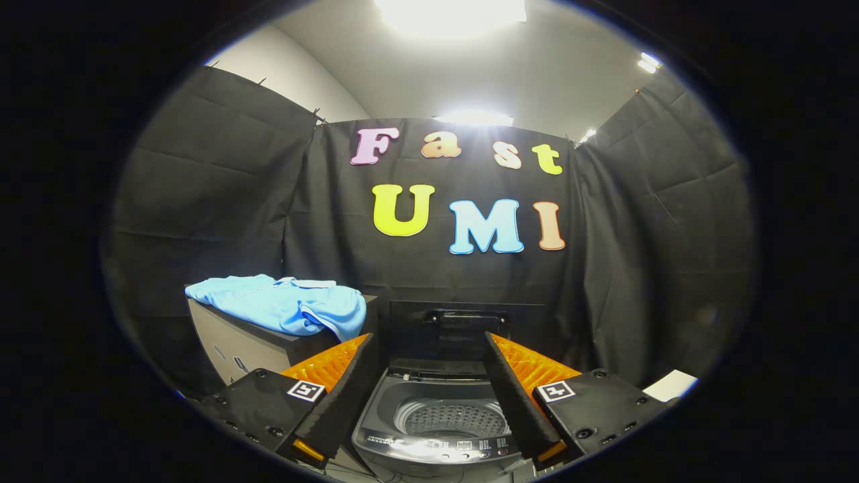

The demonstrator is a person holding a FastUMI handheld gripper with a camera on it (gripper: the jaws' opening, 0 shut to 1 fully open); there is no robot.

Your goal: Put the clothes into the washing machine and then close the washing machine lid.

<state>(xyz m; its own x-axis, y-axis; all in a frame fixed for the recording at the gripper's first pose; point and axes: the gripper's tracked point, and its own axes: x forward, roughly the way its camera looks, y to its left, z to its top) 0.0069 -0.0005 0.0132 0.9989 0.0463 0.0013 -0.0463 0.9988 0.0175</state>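
Light blue shirt point(285, 305) with a white collar trim, draped on a grey cabinet point(235, 349). Dark grey washing machine point(436, 416), paler grey perforated drum point(451, 419) dotted with small holes, black raised lid point(463, 322). Black cloth wall point(215, 201) behind. Small white sheet point(671, 384) off right. White ceiling point(537, 80).

Gripper view: fisheye riding on gripper point(429, 342), level, facing booth's back wall; looks down over fingers spread apart onto open washing machine point(439, 419) close below; blue shirt point(285, 305) ahead-left
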